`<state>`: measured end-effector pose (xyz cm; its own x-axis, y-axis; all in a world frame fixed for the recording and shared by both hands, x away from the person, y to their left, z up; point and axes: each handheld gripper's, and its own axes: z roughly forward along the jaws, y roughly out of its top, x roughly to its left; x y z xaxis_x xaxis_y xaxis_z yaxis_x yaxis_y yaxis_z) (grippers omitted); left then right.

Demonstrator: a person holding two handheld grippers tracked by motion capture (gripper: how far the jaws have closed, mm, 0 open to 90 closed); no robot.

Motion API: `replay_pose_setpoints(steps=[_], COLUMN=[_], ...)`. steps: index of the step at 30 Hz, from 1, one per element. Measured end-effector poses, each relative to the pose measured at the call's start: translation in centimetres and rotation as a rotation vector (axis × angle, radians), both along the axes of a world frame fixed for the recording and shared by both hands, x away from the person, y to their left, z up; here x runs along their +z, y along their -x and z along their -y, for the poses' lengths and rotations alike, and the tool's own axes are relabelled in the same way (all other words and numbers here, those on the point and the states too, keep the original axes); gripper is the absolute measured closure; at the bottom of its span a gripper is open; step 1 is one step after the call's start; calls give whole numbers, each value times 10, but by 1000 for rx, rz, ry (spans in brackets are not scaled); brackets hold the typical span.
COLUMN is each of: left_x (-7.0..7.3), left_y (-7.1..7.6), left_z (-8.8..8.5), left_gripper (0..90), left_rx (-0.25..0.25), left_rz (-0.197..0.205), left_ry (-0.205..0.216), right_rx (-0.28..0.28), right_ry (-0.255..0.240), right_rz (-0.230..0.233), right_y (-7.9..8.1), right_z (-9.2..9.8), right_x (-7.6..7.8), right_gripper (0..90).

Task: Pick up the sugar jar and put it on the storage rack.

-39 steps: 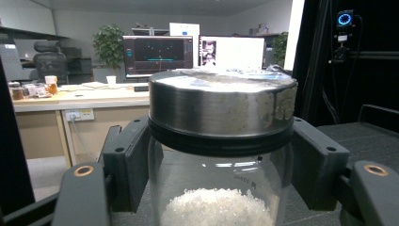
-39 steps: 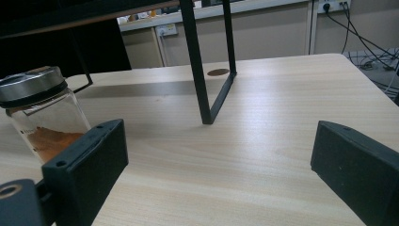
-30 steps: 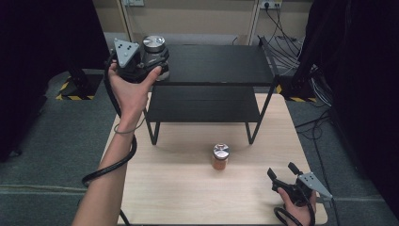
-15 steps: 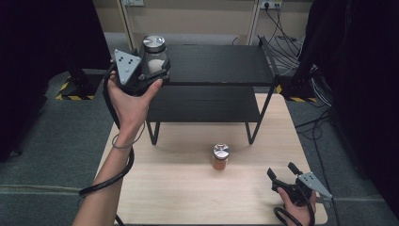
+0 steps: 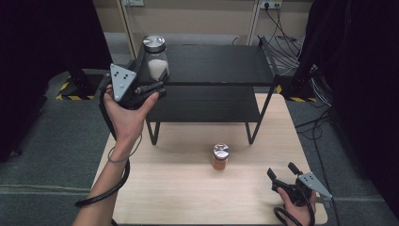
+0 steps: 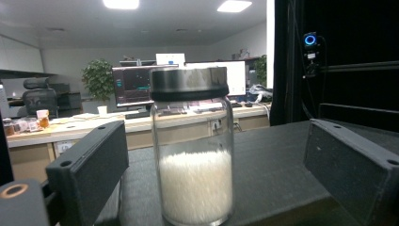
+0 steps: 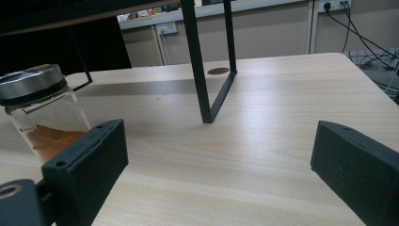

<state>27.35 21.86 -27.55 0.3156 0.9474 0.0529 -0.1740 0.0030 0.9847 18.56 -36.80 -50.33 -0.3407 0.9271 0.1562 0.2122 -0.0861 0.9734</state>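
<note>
**Jar of white grains on the top shelf, left tool let go**

Worktop (image 5: 188, 197) of pale wood sits in the middle of a room with grey carpet and dark curtains on both sides. A black metal rack (image 5: 211, 66) with two shelves stands along the far edge of the worktop. Cables lie on the floor past the far right corner, and plugs sit in the wall behind.

The jar of white grains (image 5: 155, 59) stands upright at the left end of the rack's top shelf, close to its front edge. It has a shiny dark lid. In the left gripper view the jar (image 6: 194, 146) stands between the two black jaws, with a gap on each side, so nothing squeezes it.

The left tool (image 5: 157, 88) is held up at the left end of the rack, just in front of the jar. Its jaws have just been opening and now stand wide apart, touching nothing.

A small jar of orange powder (image 5: 220, 157) stands alone near the middle of the worktop, in front of the rack. One rack leg (image 7: 200, 70) rises between it and the far edge.

The right tool (image 5: 282, 172) rests near the right front corner of the worktop. Its jaws are wide apart and hold nothing. The orange jar (image 7: 42, 117) is to its left, well apart.
</note>
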Motion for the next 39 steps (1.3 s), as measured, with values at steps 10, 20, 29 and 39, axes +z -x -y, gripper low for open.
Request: replay_pose_setpoints(steps=[10,20,29,39], left_x=[-32,-57,-77,-107], left_y=[16,25,32,38], left_z=[-10,-17,-27,-46], left_gripper=[61,60,60,59], left_rx=[-25,-25,-33,-51], left_rz=[-7,-33,-39,-57], left_ry=[-8,-24,-1,25], right_rx=[2,5,5,4], right_ry=[6,11,8,5], right_rz=[-1,-5,-2,-3], right_y=[0,-1,0,0], right_z=[-1,-1,-1,-1], right_x=[1,1,1,1], right_gripper=[47,47,47,47])
